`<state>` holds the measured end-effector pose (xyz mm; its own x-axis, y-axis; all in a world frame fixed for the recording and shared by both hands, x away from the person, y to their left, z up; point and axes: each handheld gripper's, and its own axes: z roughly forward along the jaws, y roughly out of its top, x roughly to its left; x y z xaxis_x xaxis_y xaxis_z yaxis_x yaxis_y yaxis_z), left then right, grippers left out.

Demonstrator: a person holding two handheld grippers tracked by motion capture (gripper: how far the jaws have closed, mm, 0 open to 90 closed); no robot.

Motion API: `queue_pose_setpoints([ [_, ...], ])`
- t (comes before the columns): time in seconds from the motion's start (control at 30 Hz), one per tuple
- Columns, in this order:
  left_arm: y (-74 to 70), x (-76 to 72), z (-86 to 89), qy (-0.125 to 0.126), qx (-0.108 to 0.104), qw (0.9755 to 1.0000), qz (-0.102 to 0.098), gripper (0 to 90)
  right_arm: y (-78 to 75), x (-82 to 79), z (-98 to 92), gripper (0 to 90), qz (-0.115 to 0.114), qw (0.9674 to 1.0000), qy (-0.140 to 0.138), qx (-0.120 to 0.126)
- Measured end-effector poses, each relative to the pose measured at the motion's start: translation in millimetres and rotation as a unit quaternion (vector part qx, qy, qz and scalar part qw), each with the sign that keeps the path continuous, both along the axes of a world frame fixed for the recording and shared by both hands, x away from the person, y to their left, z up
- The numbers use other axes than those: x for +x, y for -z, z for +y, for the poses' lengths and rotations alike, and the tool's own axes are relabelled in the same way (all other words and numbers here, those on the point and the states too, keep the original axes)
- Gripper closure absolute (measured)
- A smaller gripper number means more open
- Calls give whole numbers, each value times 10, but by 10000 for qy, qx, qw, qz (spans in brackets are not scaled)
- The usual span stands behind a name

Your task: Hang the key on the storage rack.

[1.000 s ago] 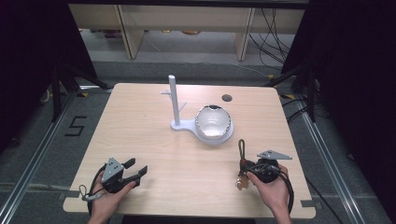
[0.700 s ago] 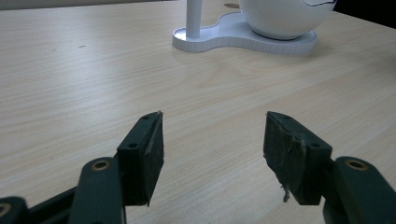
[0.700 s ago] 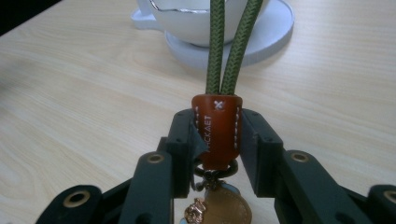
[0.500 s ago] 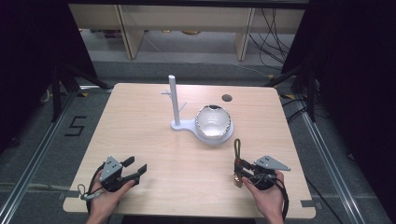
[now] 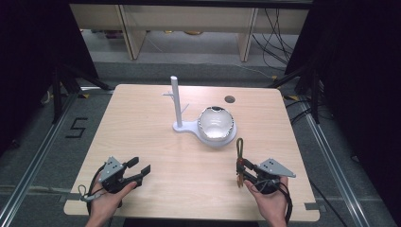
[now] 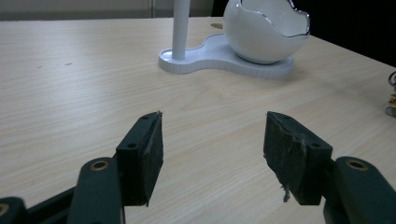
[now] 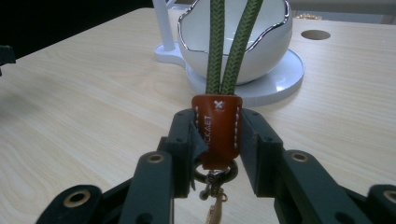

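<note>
Over table (image 5: 156,137): right tongs (image 7: 217,135) pinching keychain (image 7: 217,128).

The high view looks down from overhead, while both gripper views skim the table (image 5: 142,118) toward the white stand (image 6: 224,58).

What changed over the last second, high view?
The right gripper drew back toward the person's edge of the table and slightly left, carrying the keychain strap clamped between its fingers, green loop pointing away. The left gripper slid back a little too, fingers apart and empty. The white stand and egg-shaped bowl stayed put.
</note>
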<state>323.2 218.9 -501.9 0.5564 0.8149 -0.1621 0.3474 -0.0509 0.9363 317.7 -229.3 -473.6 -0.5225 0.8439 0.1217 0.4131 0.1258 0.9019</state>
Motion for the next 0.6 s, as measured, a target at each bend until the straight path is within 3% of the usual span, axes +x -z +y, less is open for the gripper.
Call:
queue_pose_setpoints([
  [0.17, -70, 20, -66, 159, -149, 9997, -70, 372, -19, -9, 33, 678, -99, 9999, -65, -45],
  [0.3, -124, 21, -104, 193, -133, 9997, -64, 371, -40, -22, 76, 678, -59, 9999, -104, 35],
  [0.33, -143, 33, -127, 288, -182, 9994, -99, 371, -51, -21, 87, 678, -200, 9997, -99, -26],
  [0.4, -165, 28, -138, 280, -146, 9995, -87, 371, -71, -40, 119, 678, -127, 9998, -99, 79],
  [0.43, -193, 32, -171, 338, -184, 9992, -93, 371, -82, -29, 115, 678, -228, 9996, -181, -17],
  [0.57, -240, 40, -223, 455, -215, 9987, -100, 371, -104, -52, 167, 678, -241, 9996, -144, 83],
  [0.6, -252, 48, -244, 520, -254, 9982, -134, 371, -104, -40, 178, 678, -334, 9993, -183, 61],
])
